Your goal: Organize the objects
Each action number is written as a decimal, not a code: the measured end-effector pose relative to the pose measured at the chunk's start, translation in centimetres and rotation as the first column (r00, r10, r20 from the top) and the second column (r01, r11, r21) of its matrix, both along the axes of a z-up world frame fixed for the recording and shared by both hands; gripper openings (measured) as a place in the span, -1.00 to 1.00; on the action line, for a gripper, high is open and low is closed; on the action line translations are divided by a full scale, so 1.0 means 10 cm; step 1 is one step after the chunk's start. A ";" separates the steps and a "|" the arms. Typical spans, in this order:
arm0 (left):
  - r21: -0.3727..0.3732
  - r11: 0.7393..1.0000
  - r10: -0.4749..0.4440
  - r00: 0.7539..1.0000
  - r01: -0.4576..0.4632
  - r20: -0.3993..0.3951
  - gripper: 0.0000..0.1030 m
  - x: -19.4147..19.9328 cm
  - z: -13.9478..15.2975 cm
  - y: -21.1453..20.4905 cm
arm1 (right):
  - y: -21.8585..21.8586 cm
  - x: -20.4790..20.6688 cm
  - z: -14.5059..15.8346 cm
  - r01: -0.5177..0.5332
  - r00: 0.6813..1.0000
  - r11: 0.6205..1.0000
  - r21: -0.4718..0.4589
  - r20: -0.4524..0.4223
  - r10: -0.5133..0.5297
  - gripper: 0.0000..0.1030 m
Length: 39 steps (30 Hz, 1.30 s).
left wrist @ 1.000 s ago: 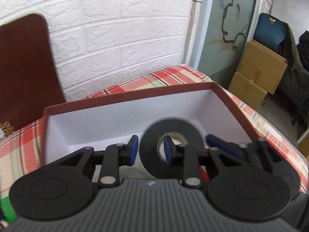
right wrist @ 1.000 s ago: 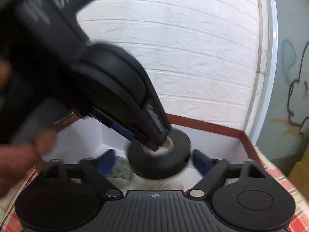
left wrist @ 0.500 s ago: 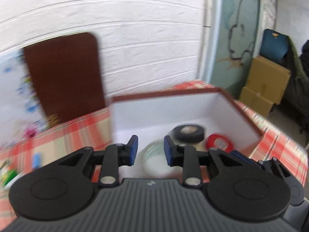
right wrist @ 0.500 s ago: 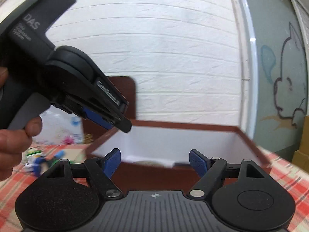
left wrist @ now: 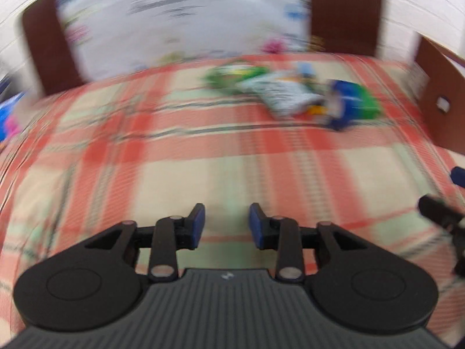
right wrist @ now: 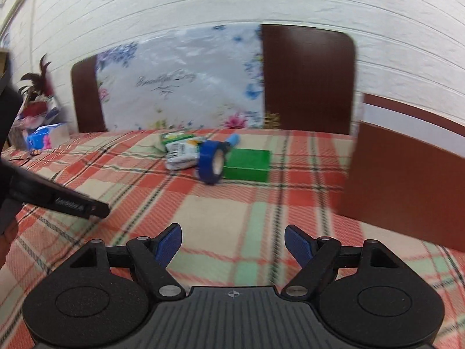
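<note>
A blue tape roll (right wrist: 211, 165) stands on edge on the checked cloth, against a green block (right wrist: 247, 164). A white packet (right wrist: 181, 154) and a green packet (right wrist: 174, 137) lie just behind. The left wrist view is blurred; it shows the same cluster as a blue roll (left wrist: 341, 106), a white packet (left wrist: 286, 94) and a green packet (left wrist: 232, 74). My left gripper (left wrist: 227, 225) hovers over bare cloth, its jaws opening with nothing between them. My right gripper (right wrist: 233, 243) is open and empty, well short of the tape roll. The brown box (right wrist: 404, 180) stands at the right.
A brown board (right wrist: 308, 78) and a flowered plastic sheet (right wrist: 180, 84) lean on the white brick wall. A tissue pack (right wrist: 43, 138) and a bouquet (right wrist: 36, 99) sit at far left. The left gripper's body (right wrist: 58, 200) juts in from the left of the right wrist view.
My left gripper let go of the black tape roll in the box, then both grippers swung left, away from the box, and now face the loose items on the cloth.
</note>
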<state>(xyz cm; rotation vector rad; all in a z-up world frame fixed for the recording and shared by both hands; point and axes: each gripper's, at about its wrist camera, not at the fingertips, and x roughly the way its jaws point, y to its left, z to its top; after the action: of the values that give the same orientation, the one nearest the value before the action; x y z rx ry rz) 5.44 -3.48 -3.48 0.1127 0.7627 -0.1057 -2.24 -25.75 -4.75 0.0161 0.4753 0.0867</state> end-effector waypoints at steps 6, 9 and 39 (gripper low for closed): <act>-0.082 0.995 0.071 0.986 -0.058 0.154 0.25 -0.10 -0.23 0.49 | 0.27 0.54 0.12 0.004 0.998 0.998 -0.059 0.060 -0.001 0.40; -0.060 0.997 0.060 0.984 -0.050 0.170 0.25 -0.10 -0.22 0.45 | 0.27 0.85 0.13 0.057 0.997 0.995 -0.087 0.060 -0.052 0.37; -0.152 0.987 -0.039 0.999 0.044 0.037 0.21 -0.02 0.02 0.15 | 0.14 -0.58 -0.11 -0.019 0.997 0.999 -0.042 -0.077 0.016 0.24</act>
<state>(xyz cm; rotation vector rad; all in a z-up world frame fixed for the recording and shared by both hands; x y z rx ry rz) 5.19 -1.97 -3.28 -0.0149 0.7162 -0.2009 -8.02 -24.34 -5.88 -0.0264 0.5538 0.0932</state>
